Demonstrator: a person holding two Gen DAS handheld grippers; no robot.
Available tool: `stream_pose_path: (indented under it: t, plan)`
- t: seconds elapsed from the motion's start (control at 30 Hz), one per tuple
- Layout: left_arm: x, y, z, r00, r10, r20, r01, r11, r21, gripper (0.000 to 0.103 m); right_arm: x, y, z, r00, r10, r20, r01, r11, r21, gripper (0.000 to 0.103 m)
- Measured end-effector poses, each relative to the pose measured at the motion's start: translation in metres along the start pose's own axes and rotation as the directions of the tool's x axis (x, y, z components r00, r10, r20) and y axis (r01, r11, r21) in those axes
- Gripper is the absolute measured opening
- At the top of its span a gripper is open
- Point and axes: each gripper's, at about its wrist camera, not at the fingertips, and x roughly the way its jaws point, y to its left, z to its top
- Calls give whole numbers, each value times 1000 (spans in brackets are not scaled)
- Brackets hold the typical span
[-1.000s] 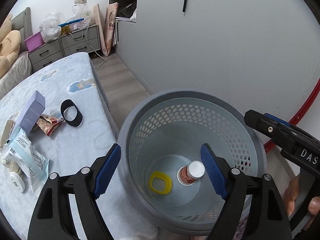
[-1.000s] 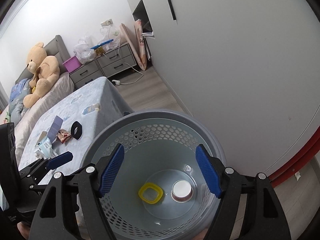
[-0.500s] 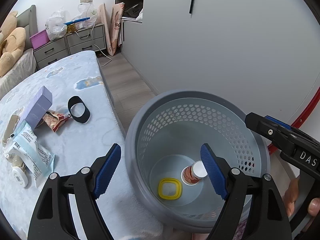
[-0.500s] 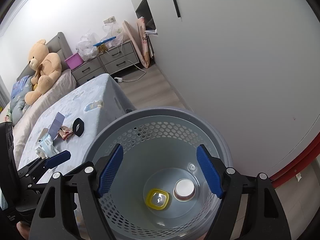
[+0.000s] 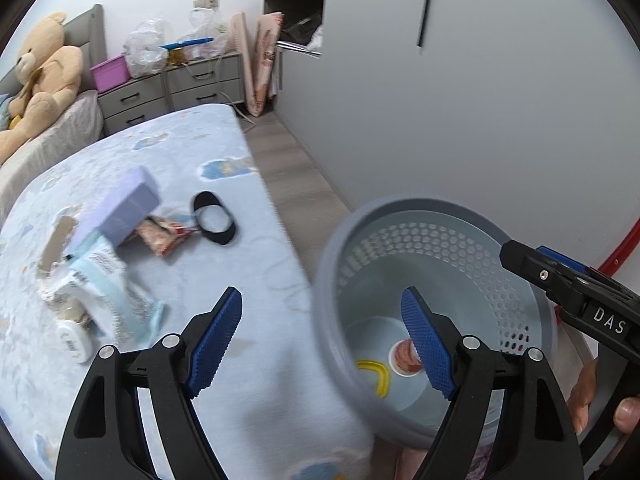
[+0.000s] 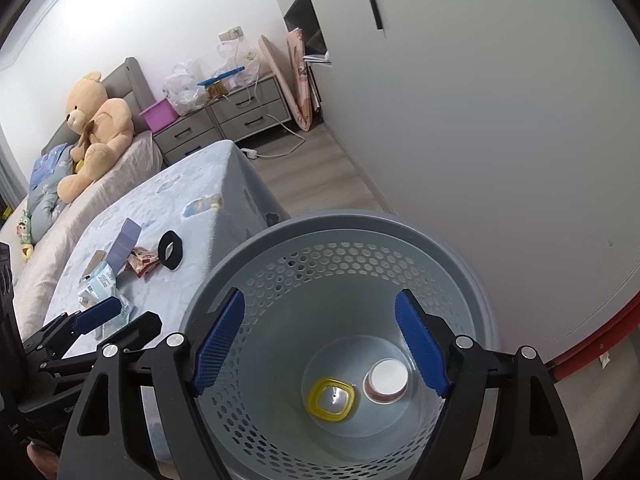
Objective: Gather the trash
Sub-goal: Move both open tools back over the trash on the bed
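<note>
Left gripper [image 5: 322, 334]: fingers apart, empty, over the bed's [image 5: 248, 280] edge.
Right gripper [image 6: 320, 338]: fingers apart, empty, above the bin [image 6: 460, 256].
Bin: holds cup [image 6: 386, 380] and yellow lid [image 6: 331, 398].
Bed: box [image 5: 120, 212], wrappers [image 5: 104, 288], black ring [image 5: 214, 218].

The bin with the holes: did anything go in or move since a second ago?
Nothing new went in. The left gripper swung away from the bin toward the bed, open and empty. The right gripper stayed over the bin, open and empty. The yellow lid and cup stay at the bottom.
</note>
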Motion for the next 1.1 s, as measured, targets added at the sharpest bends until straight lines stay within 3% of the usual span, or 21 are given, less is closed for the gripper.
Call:
stream_pose_path:
  t: [0.3, 0.73, 1.1]
  plan:
    - [-25, 60, -15, 993, 117, 15, -114, 986, -121, 78, 13, 42, -3, 999, 48, -17, -49, 996, -77, 79]
    - [-61, 126, -34, 959, 280, 45, -265, 941, -211, 78, 27, 120, -11, 981, 176, -77, -186, 970, -157, 81]
    - [-82, 163, -63, 946, 323, 2, -309, 909, -281, 78, 27, 169, -14, 963, 249, -103, -267, 932, -244, 83]
